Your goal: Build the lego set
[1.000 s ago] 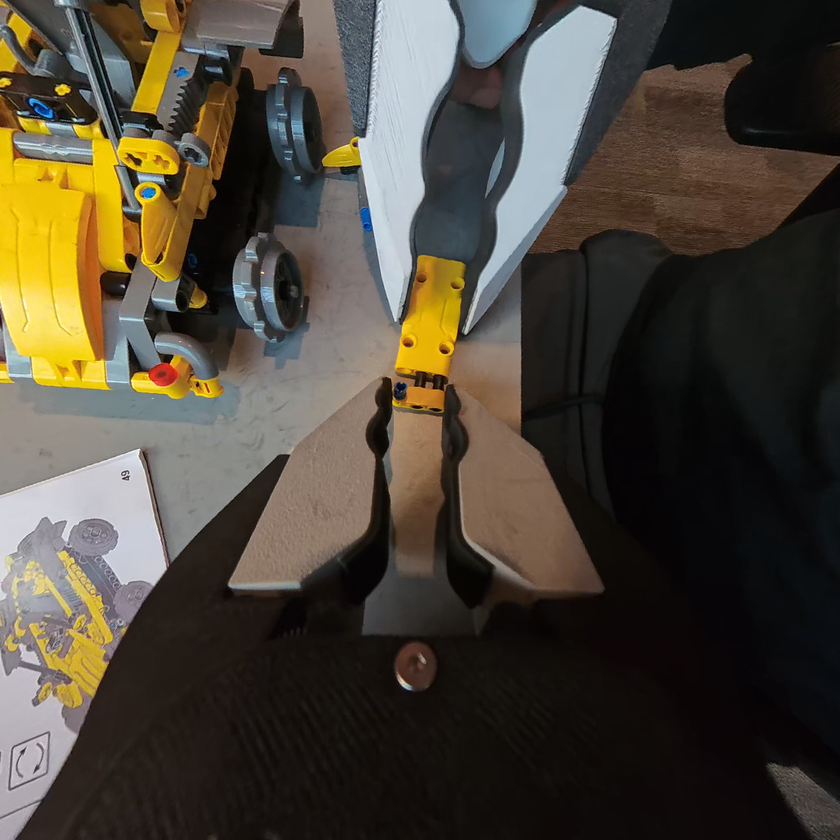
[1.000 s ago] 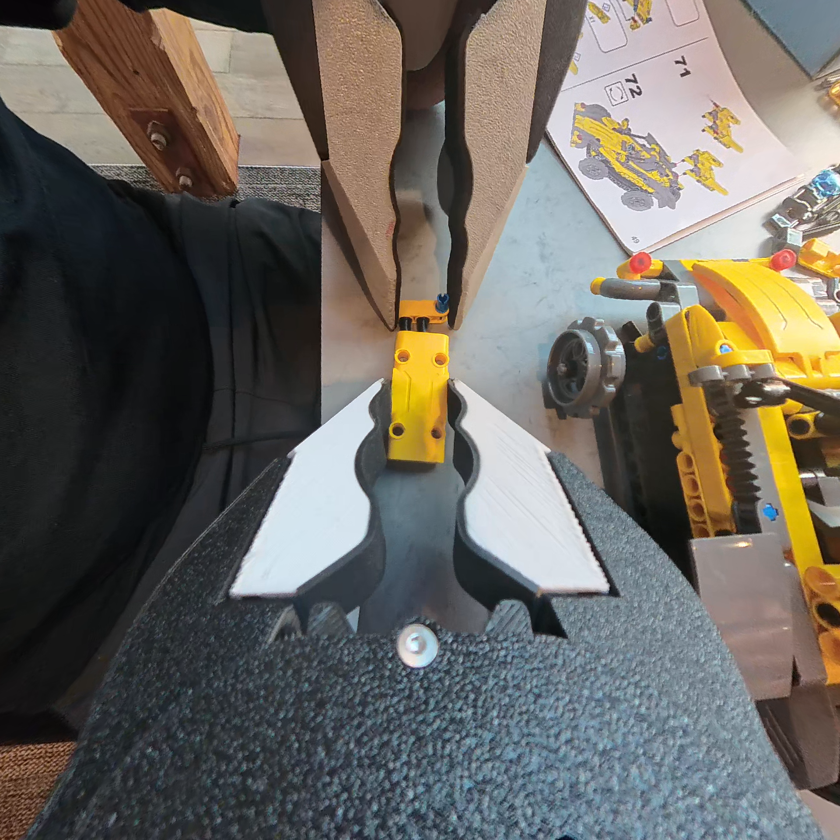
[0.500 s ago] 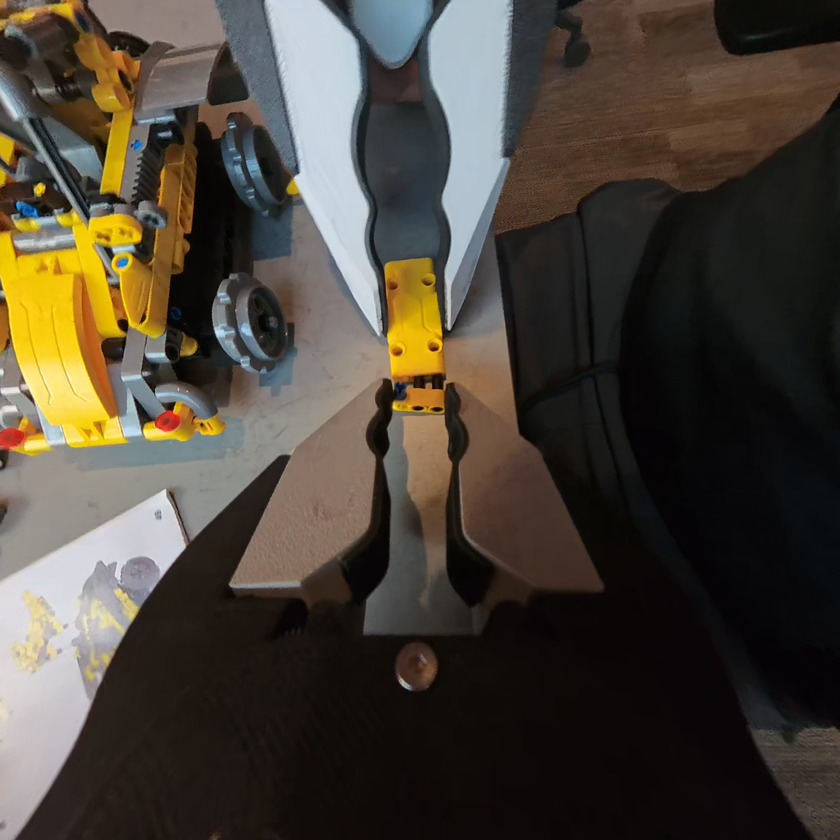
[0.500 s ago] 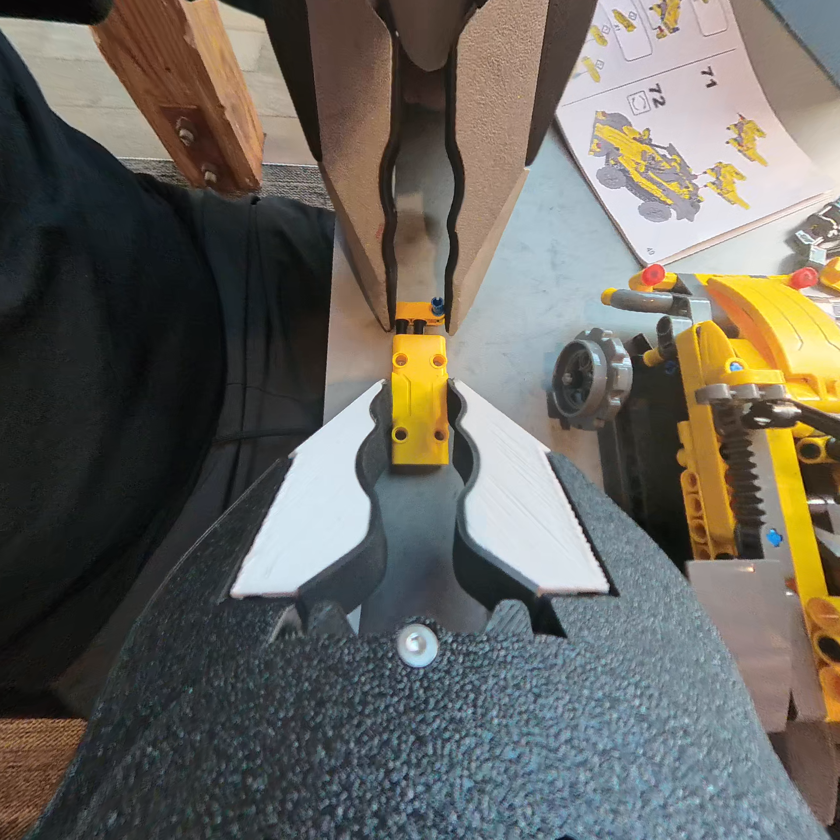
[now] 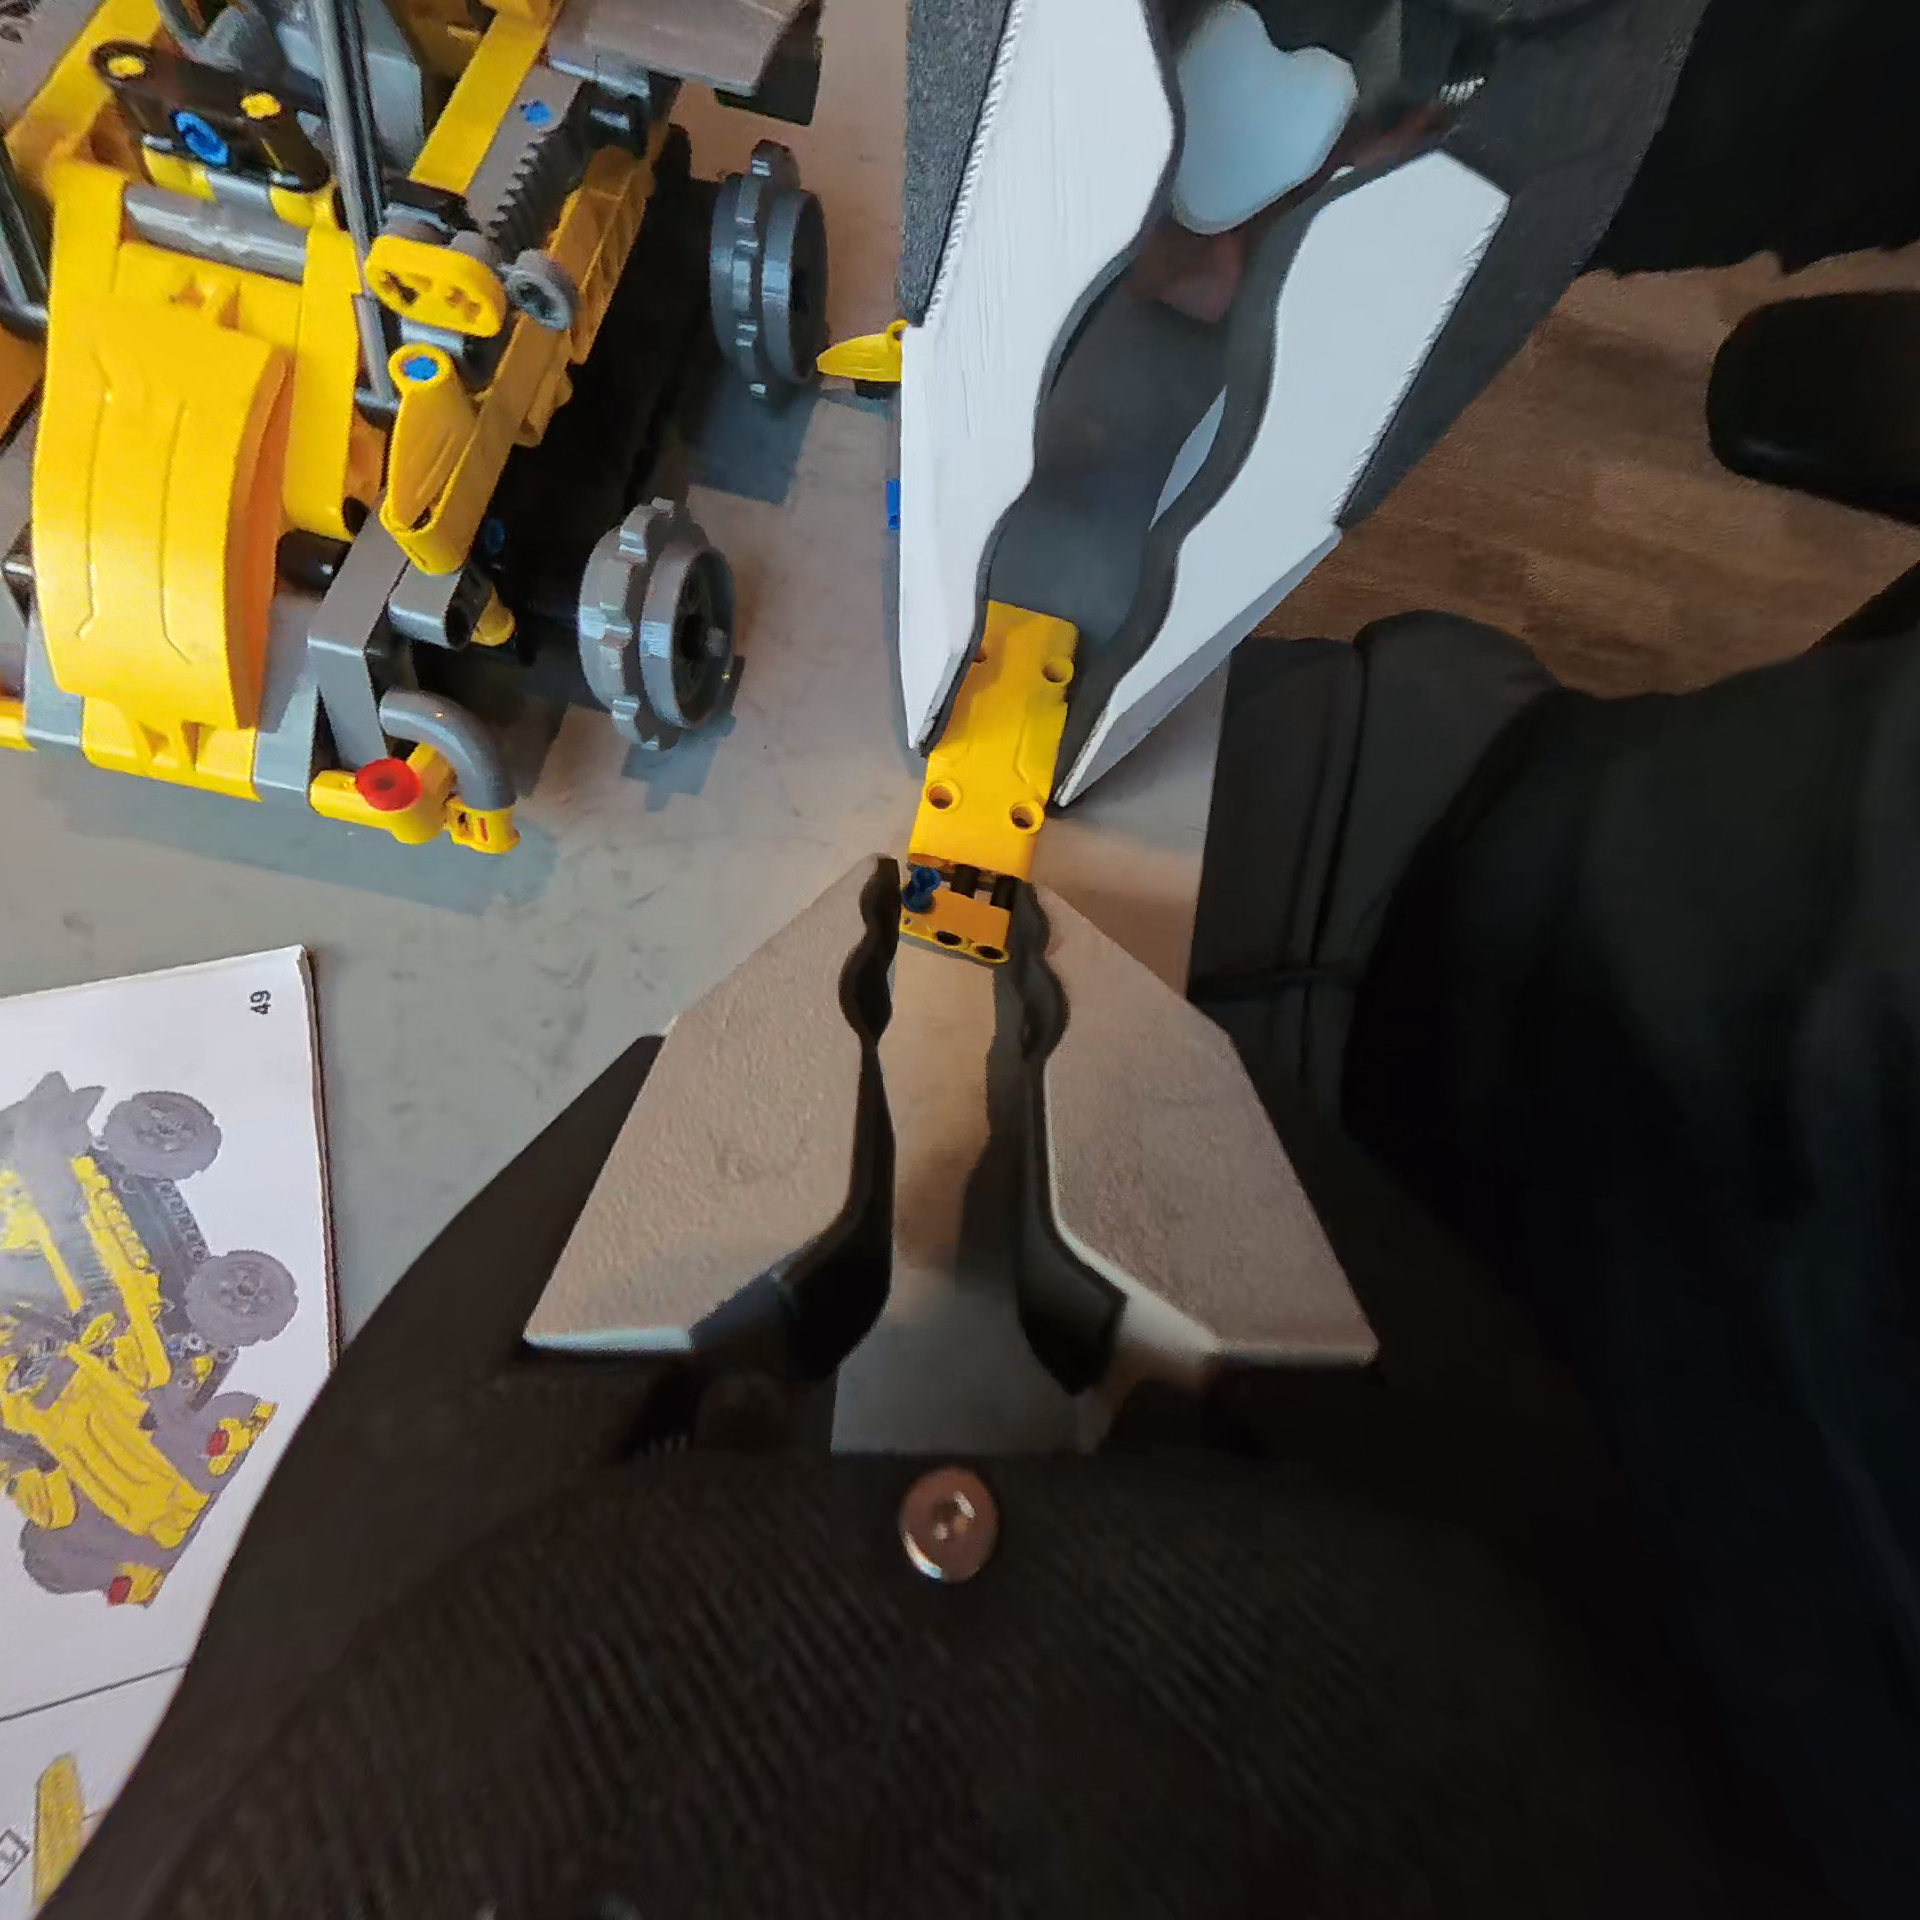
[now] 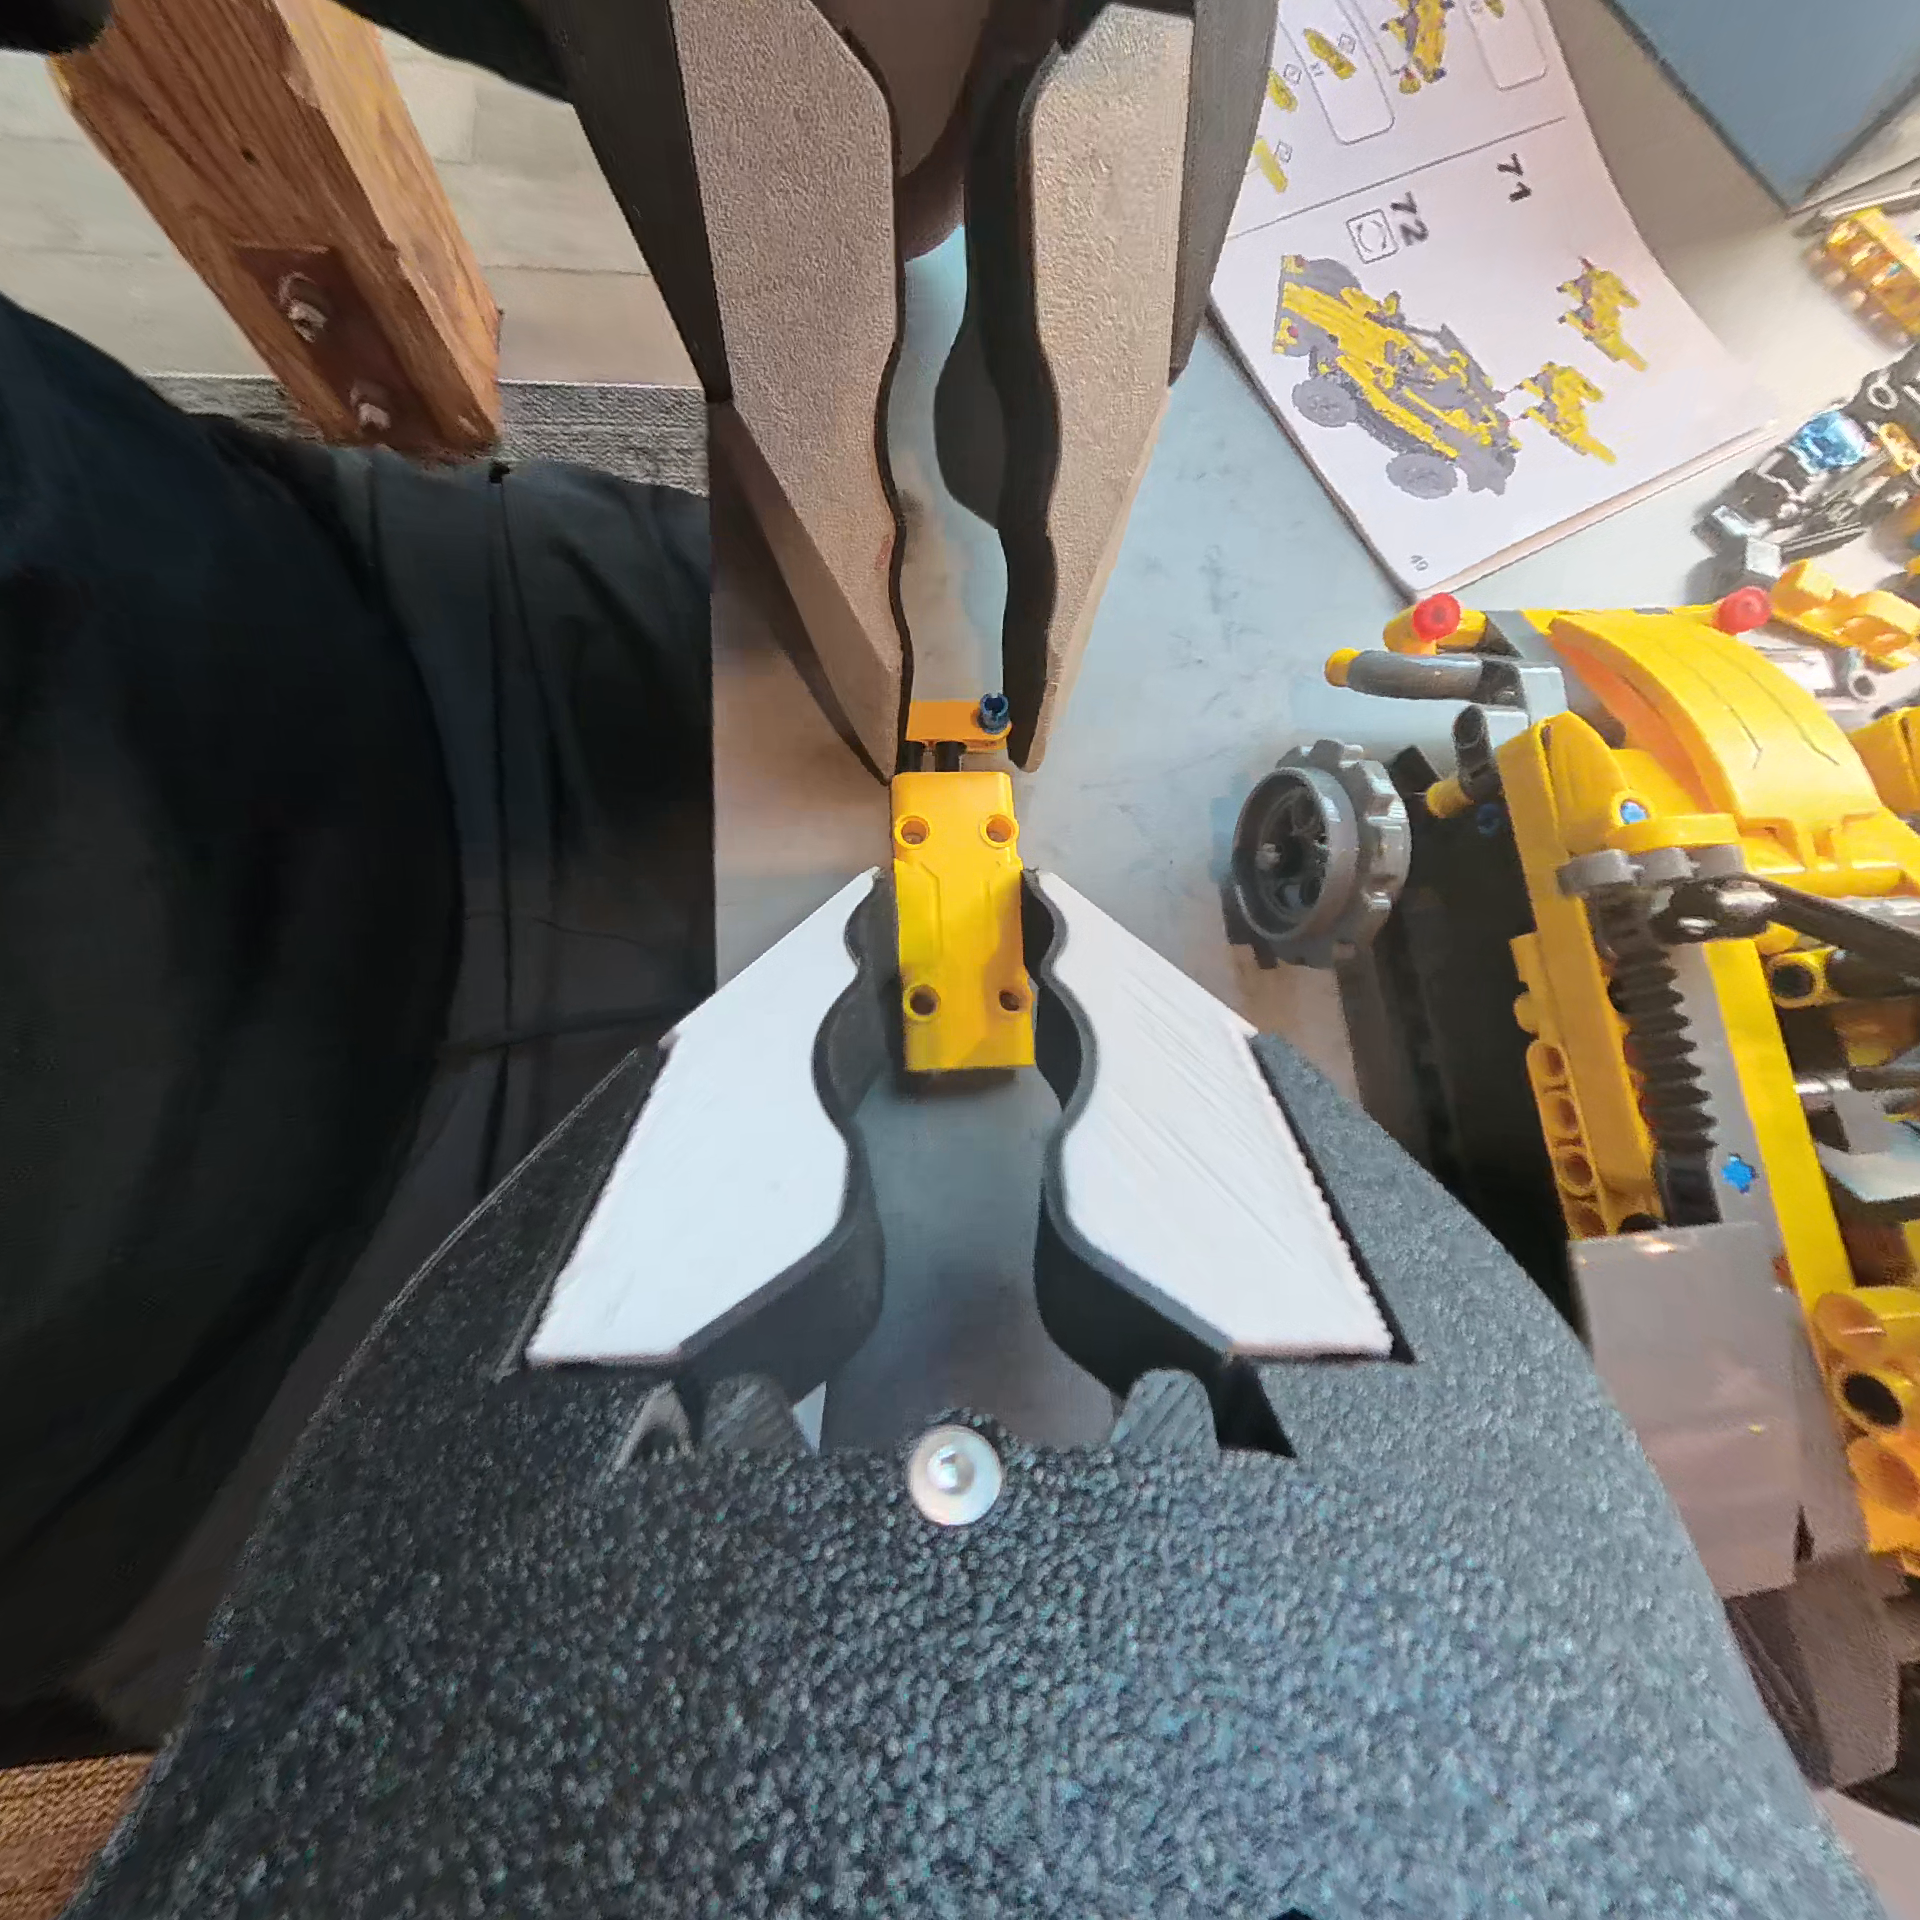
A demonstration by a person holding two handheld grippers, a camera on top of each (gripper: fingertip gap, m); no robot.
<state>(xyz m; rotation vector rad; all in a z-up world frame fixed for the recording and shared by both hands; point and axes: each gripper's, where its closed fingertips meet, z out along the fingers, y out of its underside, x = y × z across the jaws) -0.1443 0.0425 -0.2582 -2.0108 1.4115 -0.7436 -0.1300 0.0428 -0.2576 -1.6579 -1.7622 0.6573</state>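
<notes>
My left gripper (image 5: 961, 894) has tan fingers and is shut on a small yellow beam (image 5: 956, 923) that carries a blue pin (image 5: 920, 888). My right gripper (image 6: 956, 883) has white fingers and is shut on a longer yellow panel piece (image 6: 961, 935). The two grippers face each other tip to tip over the table's near edge. The beam (image 6: 940, 720) and the panel (image 5: 995, 738) meet end to end, with black pins (image 6: 951, 753) between them. In the right wrist view the left gripper (image 6: 961, 743) comes in from the top.
A large yellow and grey model vehicle (image 5: 260, 468) stands on the grey table (image 5: 623, 935), close beside the grippers (image 6: 1662, 935). An open instruction booklet (image 5: 156, 1247) and loose parts (image 6: 1818, 488) lie there too. A person's dark clothing (image 5: 1558, 1143) and a wooden leg (image 6: 281, 229) are at the table edge. My two grippers' fingertips are within a few centimetres of each other.
Both grippers have kept their holds and the two pieces stay end to end. The pair has swung and tilted a little above the table edge; the vehicle and the booklet have not moved.
</notes>
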